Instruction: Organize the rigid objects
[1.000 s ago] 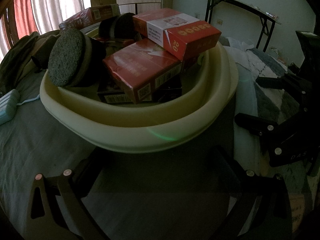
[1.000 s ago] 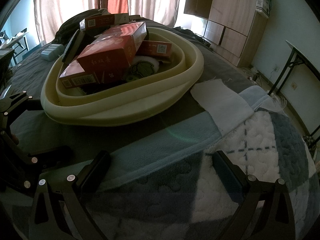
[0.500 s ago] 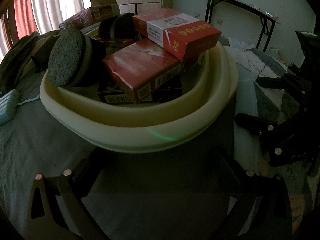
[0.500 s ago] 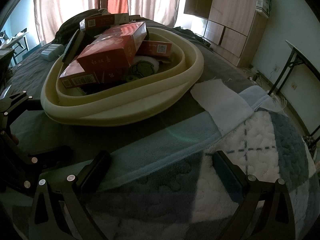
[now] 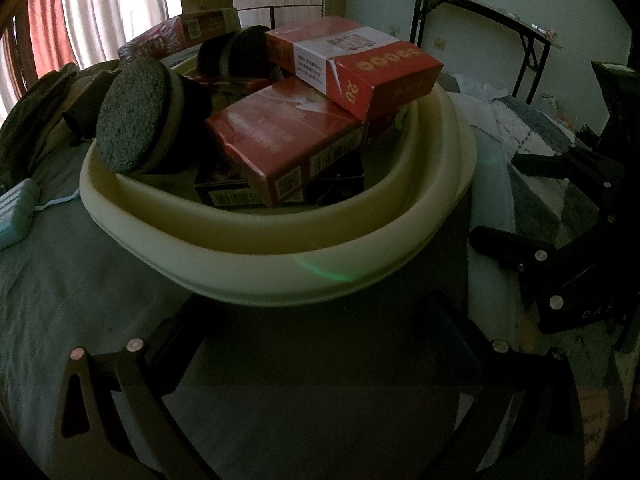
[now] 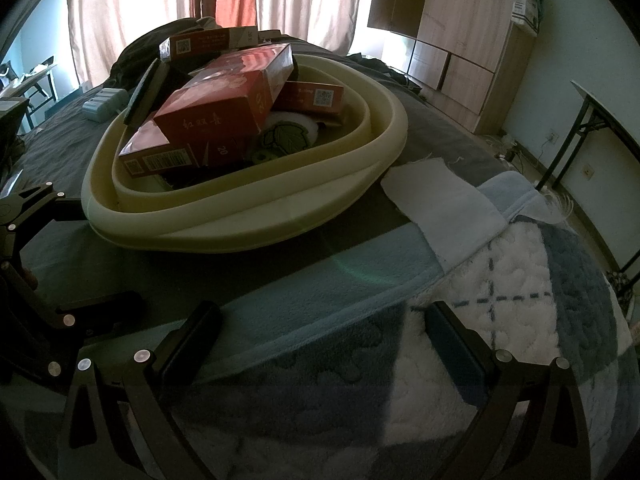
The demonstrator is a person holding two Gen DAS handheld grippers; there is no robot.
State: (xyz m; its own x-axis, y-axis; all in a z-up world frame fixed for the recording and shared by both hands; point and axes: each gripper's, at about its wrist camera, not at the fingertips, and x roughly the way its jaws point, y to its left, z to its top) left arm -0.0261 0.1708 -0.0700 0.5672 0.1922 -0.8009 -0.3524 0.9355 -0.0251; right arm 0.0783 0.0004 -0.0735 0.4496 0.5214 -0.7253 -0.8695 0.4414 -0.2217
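Both grippers, left gripper & right gripper, sit low on the bed w/ fingers spread wide, holding nothing. The basin on the blanket is piled w/ red boxes & round pads. Looks like sorting hasn't begun; next move prob needs a reach up over the rim to pinch the top box, w/o toppling the stack.

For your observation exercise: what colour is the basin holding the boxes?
Cream, a pale off-white basin; clearest in the right wrist view.
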